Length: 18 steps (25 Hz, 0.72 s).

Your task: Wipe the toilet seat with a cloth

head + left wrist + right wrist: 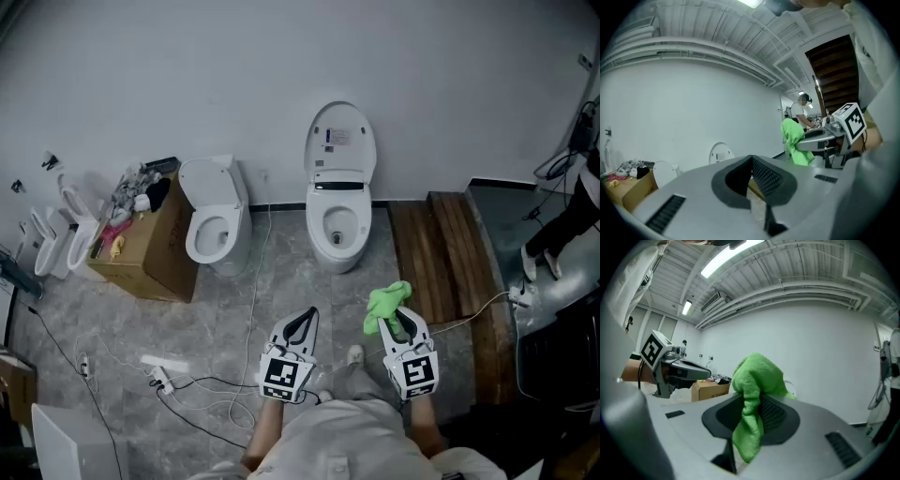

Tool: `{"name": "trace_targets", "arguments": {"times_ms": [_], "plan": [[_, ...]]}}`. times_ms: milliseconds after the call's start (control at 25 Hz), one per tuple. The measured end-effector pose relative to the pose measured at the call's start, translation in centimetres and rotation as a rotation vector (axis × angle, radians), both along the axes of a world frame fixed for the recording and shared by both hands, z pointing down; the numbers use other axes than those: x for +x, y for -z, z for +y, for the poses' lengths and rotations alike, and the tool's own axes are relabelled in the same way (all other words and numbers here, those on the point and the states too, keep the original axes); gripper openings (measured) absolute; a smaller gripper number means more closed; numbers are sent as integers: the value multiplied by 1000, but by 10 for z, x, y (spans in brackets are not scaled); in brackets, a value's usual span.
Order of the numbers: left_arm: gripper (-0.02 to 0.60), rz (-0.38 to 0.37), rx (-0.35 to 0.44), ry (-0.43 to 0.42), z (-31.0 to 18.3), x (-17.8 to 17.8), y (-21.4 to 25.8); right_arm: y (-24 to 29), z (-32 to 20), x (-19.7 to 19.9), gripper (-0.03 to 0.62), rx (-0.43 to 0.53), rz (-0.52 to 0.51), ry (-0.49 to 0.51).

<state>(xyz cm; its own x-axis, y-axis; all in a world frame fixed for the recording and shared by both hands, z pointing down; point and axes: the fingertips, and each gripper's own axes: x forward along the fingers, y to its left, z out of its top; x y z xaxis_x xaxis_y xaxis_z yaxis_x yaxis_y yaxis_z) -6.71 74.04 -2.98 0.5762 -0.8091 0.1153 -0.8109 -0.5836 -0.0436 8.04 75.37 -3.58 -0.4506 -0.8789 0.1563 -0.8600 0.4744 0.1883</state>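
Note:
Two white toilets stand against the far wall. The right-hand toilet (338, 228) has its lid (339, 141) raised, and that lid (721, 152) also shows in the left gripper view. My right gripper (398, 314) (752, 399) is shut on a bright green cloth (386, 302) (757, 376), which bunches above the jaws and hangs down between them. My left gripper (307, 314) (752, 159) is shut with nothing in it. Both grippers are held side by side well short of the toilets, over the tiled floor. The cloth (794, 140) is also visible in the left gripper view.
The second toilet (214, 220) stands left of the first, beside a cardboard box (141, 253) full of odds and ends. Wooden planks (441, 248) lie to the right. A power strip (161, 373) and cables trail over the floor. Urinals (56, 239) lean at far left. A person (562, 220) stands at right.

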Motion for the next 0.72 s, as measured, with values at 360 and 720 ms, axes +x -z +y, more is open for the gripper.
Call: {"name": "trace_targets", "arguments": {"times_ms": [360, 720], "plan": [[12, -20, -23, -2, -57, 18, -13, -17, -63, 16, 97, -8, -34, -16], [12, -46, -38, 52, -161, 49, -8, -17, -172, 55, 97, -46, -56, 18]]}}
